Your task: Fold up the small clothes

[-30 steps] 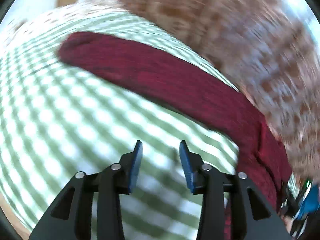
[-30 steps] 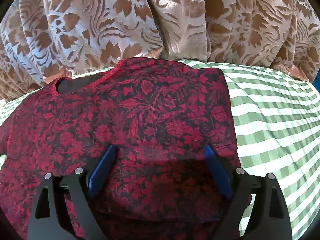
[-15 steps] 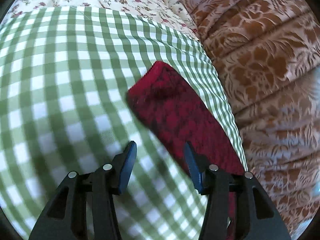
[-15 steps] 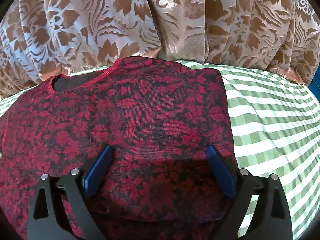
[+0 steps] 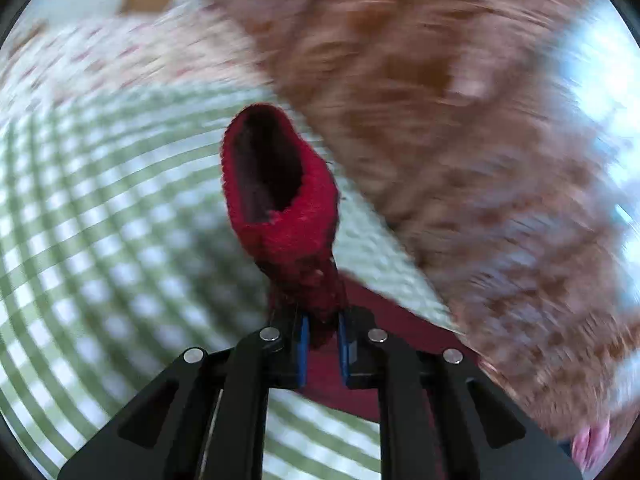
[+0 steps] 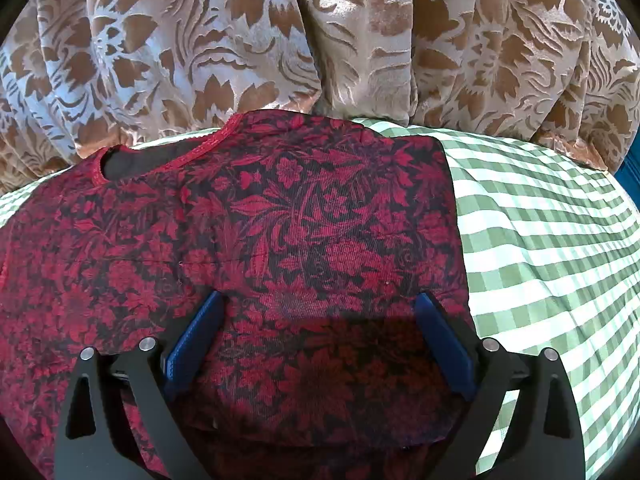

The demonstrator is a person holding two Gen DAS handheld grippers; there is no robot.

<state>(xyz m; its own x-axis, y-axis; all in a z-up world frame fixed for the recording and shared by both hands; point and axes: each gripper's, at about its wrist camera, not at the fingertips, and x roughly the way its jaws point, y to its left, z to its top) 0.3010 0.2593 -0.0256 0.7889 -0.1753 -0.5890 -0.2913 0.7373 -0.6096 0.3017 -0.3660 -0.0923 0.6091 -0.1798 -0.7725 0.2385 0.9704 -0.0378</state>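
Red floral top (image 6: 256, 248) lies spread flat on the green checked cloth (image 6: 552, 248), neckline toward the patterned curtain (image 6: 320, 32). Its sleeve (image 5: 280, 200) is pinched between the left gripper (image 5: 323, 334) fingers, cuff lifted and gaping. The right gripper (image 6: 320, 320) hovers over the top, fingers spread wide, gripping nothing.
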